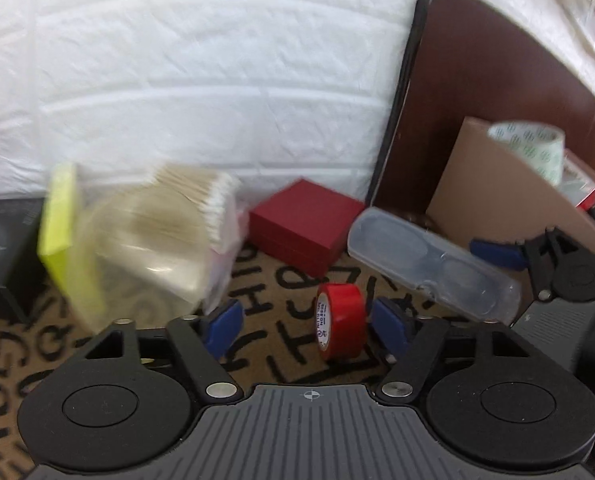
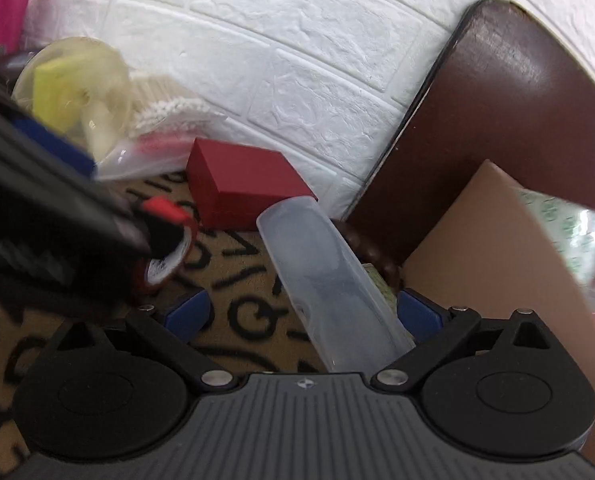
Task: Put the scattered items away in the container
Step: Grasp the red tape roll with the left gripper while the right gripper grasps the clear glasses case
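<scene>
A red tape roll (image 1: 341,320) stands on edge on the letter-print mat, between the blue pads of my left gripper (image 1: 305,328). The right pad is close beside it and the left pad is well apart, so the gripper is open. A clear plastic glasses case (image 2: 337,280) lies slanted between the fingers of my right gripper (image 2: 303,314), near its right pad; this gripper is open too. The cardboard box (image 2: 497,264) stands at the right and holds a green-printed tape roll (image 2: 569,236). In the right wrist view the left gripper's black body (image 2: 37,220) hides most of the red roll (image 2: 169,248).
A red box (image 1: 305,224) sits against the white brick wall. Left of it are a bag of cotton swabs (image 1: 209,200), a clear round tape roll (image 1: 145,256), a yellow-green pad (image 1: 59,216) and a black box (image 1: 5,256). A dark brown board (image 1: 477,100) leans behind the cardboard box.
</scene>
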`<state>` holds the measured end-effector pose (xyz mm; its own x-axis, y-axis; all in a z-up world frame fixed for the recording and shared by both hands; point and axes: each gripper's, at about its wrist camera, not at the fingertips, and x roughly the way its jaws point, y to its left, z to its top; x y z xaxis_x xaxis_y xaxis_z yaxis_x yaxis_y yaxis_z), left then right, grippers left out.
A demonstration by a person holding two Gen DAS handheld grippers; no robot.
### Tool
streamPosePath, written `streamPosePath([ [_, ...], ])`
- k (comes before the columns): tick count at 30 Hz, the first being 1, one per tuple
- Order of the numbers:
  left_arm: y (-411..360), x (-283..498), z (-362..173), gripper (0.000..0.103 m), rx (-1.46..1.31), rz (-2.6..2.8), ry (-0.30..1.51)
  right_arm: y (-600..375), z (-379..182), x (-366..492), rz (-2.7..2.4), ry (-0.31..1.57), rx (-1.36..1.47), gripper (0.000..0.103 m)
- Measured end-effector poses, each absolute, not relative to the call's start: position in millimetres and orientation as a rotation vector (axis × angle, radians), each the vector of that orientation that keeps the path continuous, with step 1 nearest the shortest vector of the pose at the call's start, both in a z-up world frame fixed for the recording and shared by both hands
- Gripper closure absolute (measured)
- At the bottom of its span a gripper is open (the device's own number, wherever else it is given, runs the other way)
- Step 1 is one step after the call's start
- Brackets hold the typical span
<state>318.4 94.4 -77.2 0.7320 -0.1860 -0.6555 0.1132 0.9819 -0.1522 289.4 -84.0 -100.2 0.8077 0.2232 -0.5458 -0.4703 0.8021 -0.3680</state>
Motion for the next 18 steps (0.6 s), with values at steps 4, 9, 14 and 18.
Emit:
streamPosePath([
  [4, 95.2, 330.5, -97.0, 0.049, -0.122, -0.171, 0.751, -88.2, -99.2, 297.5, 0.429, 0.539, -0.471, 0.006],
  [9, 99.6, 326.9, -96.2, 0.089, -0.160, -0.183, 0.756, -93.8, -90.3, 288.9, 0.441, 0.584, -0.436, 0.026],
  [14, 101.9, 304.0, -90.5, 0.089, -0.174, -0.162, 0.767, -103.5, -86.6, 263.5, 0.473, 0.607, -0.416, 0.053],
  [18, 106.1, 262.3, -87.0, 0.089, -0.169, -0.153, 0.783, -117.7, -77.9, 233.1, 0.536, 0.659, -0.345, 0.053],
])
